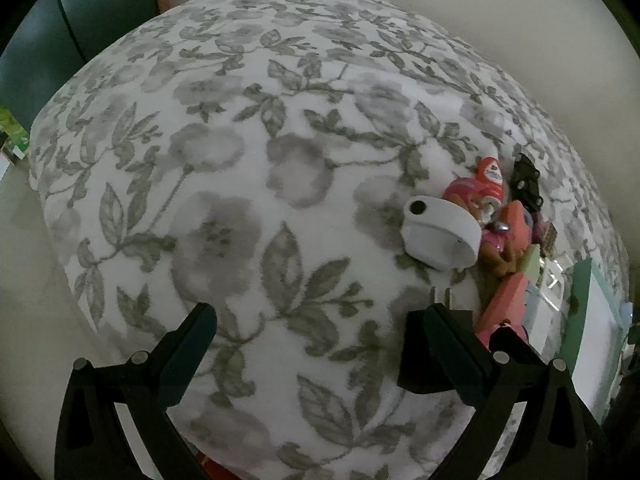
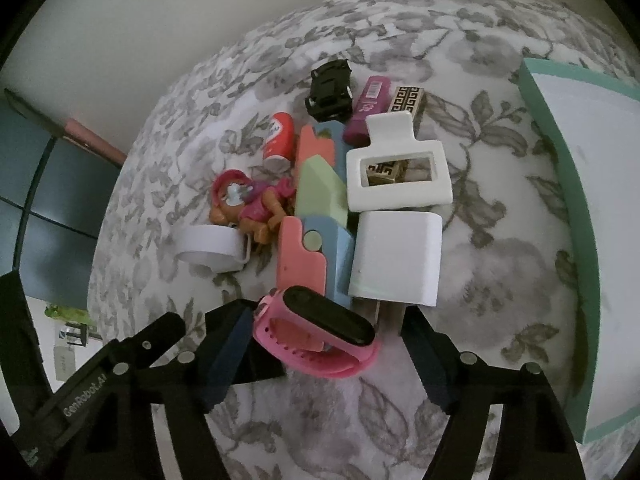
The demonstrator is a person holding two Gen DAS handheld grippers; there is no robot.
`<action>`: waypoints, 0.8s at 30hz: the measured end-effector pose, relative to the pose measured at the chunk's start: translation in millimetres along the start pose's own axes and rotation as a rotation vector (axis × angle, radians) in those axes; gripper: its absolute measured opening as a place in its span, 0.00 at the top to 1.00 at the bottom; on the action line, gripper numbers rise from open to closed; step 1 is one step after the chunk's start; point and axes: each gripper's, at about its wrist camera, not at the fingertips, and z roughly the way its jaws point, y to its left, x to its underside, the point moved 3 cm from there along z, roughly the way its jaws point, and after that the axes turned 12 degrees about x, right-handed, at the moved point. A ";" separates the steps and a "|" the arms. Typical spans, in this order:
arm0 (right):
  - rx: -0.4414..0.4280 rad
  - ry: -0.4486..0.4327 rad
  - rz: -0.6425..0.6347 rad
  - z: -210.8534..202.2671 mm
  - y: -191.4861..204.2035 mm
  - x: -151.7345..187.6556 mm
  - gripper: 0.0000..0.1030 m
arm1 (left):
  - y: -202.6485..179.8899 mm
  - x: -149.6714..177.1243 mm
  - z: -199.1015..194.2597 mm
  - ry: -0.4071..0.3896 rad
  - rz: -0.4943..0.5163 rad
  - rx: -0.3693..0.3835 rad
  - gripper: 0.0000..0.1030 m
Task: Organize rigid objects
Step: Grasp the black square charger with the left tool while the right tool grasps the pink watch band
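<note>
We hold our right gripper [image 2: 320,344] over a heap of small things on a flowered blanket [image 2: 500,220]; its jaws stand apart around a pink watch [image 2: 320,340]; the left pad lies against the strap's end, the right pad sits clear of it, so the watch is between the jaws but not pinched. Just beyond the watch lie a white charger [image 2: 396,258], a pink and blue block [image 2: 304,256] and a white clip [image 2: 398,176]; further back we see a green block [image 2: 320,192], a dog figure [image 2: 252,204], a red can [image 2: 280,140], a black car [image 2: 330,90], a purple tube [image 2: 368,108] and a patterned box [image 2: 408,100]; a white ring [image 2: 212,248] rests at the heap's left. A teal-edged box [image 2: 560,152] stands to the right, apart from the heap. Our left gripper [image 1: 312,344] hangs over bare blanket with its jaws wide and nothing in them; the heap sits off to its right.
</note>
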 end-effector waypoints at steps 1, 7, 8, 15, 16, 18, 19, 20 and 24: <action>-0.003 0.002 0.005 -0.5 -1.2 0.2 0.25 | -2.2 0.7 0.8 0.004 0.004 0.006 0.01; -0.034 0.012 0.041 -9.2 -15.3 0.0 0.34 | -15.2 3.7 3.4 0.017 0.030 0.035 0.01; -0.035 0.011 0.041 -10.8 -16.3 0.1 0.35 | -17.6 4.8 3.7 0.020 0.035 0.040 0.01; -0.063 0.013 0.035 -21.6 -22.8 1.8 0.45 | -32.9 10.4 10.6 0.051 0.082 0.044 0.01; -0.065 0.014 0.035 -22.7 -24.0 2.2 0.45 | -36.3 11.0 12.7 0.058 0.093 0.044 0.01; -0.056 0.006 0.027 -27.9 -28.2 2.9 0.45 | -39.8 13.1 14.8 0.070 0.107 0.043 0.06; -0.047 0.001 0.021 -30.9 -29.9 2.7 0.45 | -41.6 14.3 15.5 0.075 0.114 0.044 0.06; -0.035 -0.006 0.011 -34.4 -31.7 2.6 0.45 | -44.3 15.8 16.5 0.080 0.122 0.044 0.09; -0.001 -0.027 -0.018 -43.6 -36.5 3.2 0.45 | -55.2 18.7 22.4 0.104 0.162 0.047 0.24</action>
